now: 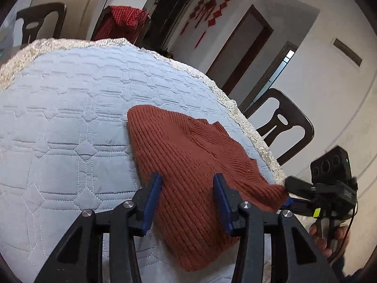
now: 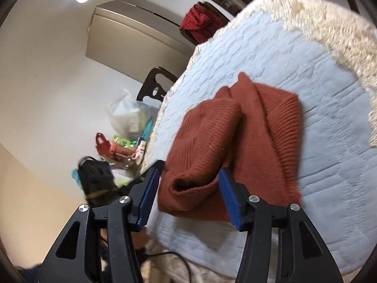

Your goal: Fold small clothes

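A rust-red ribbed knit garment (image 1: 186,155) lies crumpled on the pale blue quilted table cover (image 1: 66,118). My left gripper (image 1: 187,186) is open, its blue pads on either side of the garment's near part, just above it. In the left wrist view the right gripper (image 1: 288,188) reaches in from the right and touches the garment's sleeve end. In the right wrist view my right gripper (image 2: 188,186) is open, and the garment's cuff (image 2: 188,184) hangs between the pads; the rest of the garment (image 2: 247,122) lies beyond on the cover (image 2: 329,141).
The table has a cream fringed edge (image 1: 247,122). Dark chairs (image 1: 282,127) stand around it, one draped with red checked cloth (image 1: 122,21). Bags and clutter (image 2: 122,136) sit on the floor to the left of the table in the right wrist view.
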### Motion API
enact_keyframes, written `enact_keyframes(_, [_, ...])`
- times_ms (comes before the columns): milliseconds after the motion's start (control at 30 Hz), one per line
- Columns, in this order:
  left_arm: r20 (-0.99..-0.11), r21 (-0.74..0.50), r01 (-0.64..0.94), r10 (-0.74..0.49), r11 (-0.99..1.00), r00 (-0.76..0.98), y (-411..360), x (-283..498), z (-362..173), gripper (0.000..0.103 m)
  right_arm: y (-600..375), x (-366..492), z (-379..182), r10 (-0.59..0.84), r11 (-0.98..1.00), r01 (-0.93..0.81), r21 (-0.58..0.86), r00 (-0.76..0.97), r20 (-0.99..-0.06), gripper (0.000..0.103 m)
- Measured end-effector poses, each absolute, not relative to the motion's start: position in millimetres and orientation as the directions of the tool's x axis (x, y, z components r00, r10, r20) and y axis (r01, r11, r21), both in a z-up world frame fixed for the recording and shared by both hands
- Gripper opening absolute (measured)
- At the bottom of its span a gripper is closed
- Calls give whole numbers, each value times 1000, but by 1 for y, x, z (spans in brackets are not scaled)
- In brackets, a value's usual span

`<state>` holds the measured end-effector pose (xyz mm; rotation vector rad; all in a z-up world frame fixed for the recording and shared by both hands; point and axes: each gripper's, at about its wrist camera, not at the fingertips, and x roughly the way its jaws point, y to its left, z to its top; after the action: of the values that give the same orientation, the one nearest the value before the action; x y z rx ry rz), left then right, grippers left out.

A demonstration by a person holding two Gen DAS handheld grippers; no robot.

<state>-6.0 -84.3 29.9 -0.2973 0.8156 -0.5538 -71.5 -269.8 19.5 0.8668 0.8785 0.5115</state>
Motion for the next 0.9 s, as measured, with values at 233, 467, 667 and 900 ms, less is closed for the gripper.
enact_keyframes(233, [-600, -459, 361, -583, 812, 549, -83, -3, 25, 48, -256, -56, 16, 669, 635, -16, 772, 510, -540, 56])
enact_keyframes(467, [-602, -451, 364, -579, 815, 550, -81, -5, 22, 48, -253, -26, 6, 668, 632, 21, 775, 493, -558, 39])
enact_keyframes(667, [-608, -444, 366, -575, 818, 548, -84, -3, 25, 48, -253, -19, 4, 642, 663, 13, 749, 505, -577, 16])
enact_keyframes(900, [-579, -418, 444, -609, 792, 542, -105, -7, 43, 48, -290, -49, 44, 585, 688, -72, 722, 644, -493, 14])
